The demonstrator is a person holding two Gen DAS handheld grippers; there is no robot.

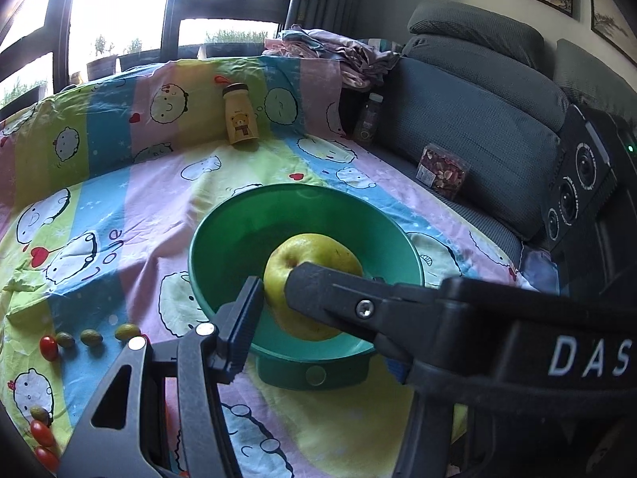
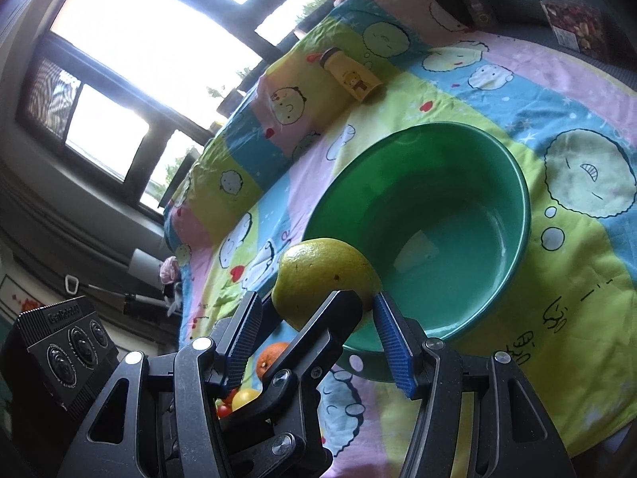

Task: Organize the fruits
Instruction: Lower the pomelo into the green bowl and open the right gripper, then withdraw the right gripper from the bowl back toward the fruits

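Observation:
A yellow-green apple (image 1: 314, 275) hangs over the near rim of a green bowl (image 1: 247, 215), pinched from both sides. My left gripper (image 1: 270, 290) is shut on it; a black finger of the right gripper (image 1: 342, 298) crosses in front from the right. In the right wrist view the same apple (image 2: 322, 275) sits between my right gripper's (image 2: 318, 314) blue pads (image 2: 392, 342), with the left gripper's finger (image 2: 318, 334) crossing over it. The bowl (image 2: 497, 167) there is empty inside. Small green olives (image 1: 91, 336) and cherry tomatoes (image 1: 48, 347) lie on the cloth at left.
A cartoon-print cloth (image 1: 119, 215) covers the surface. A yellow bear bottle (image 1: 240, 115) stands at the back. A dark bottle (image 1: 368, 119) and a clear box of dried fruit (image 1: 442, 171) rest by the grey sofa (image 1: 477, 119). An orange (image 2: 272, 358) and yellow fruit (image 2: 245, 396) lie below my right gripper.

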